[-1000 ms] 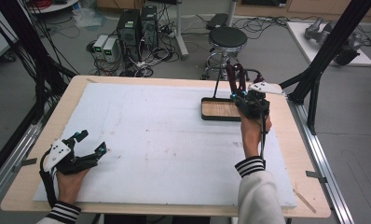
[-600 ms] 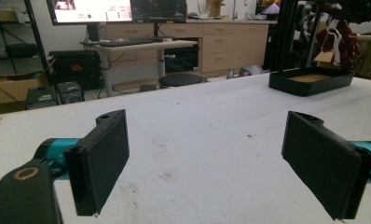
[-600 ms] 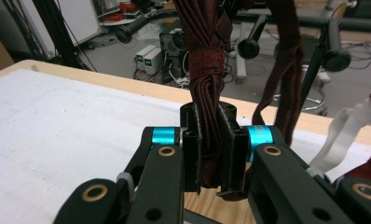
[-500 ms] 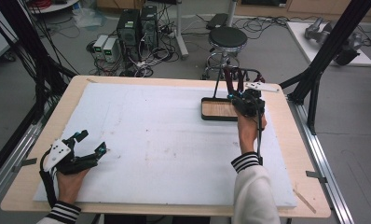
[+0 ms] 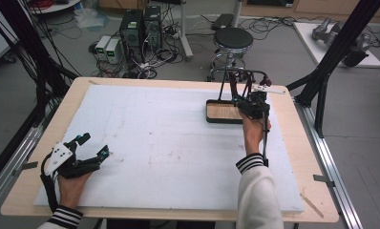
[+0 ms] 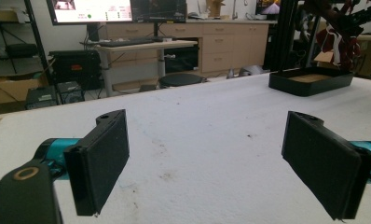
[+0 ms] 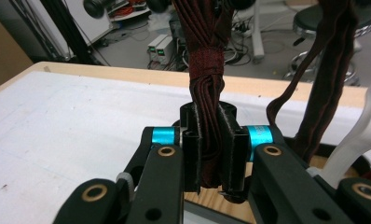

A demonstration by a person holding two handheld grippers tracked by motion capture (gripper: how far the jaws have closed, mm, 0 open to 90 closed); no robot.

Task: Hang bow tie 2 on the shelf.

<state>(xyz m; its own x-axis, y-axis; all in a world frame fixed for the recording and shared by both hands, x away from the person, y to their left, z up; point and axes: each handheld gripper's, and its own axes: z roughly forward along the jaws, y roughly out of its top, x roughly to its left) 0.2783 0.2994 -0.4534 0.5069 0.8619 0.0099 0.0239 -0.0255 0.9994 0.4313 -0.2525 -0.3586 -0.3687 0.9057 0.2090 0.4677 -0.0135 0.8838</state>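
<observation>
A dark red, ribbed strap [image 7: 207, 74], bunched and knotted into a thick fold, is pinched between the closed jaws of the right gripper [image 7: 214, 154] above the black tray [image 5: 216, 118] with its wooden floor. The left gripper [image 6: 207, 163] rests open on the white board [image 5: 154, 143], well apart.

Black stool [image 5: 233, 39], computer towers [image 5: 140, 26], monitor [image 6: 91, 10] beyond the table

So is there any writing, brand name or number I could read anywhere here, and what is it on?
None can be read.
Wide monitor behind the desk, left gripper view: coloured boxes and rows of text, too small and blurred.
Two small pale boxes on the floor, high view: green dots, no legible label.
Black shallow tray with a wooden floor, dark red folded cloth strap, black padded grippers: no markings.
</observation>
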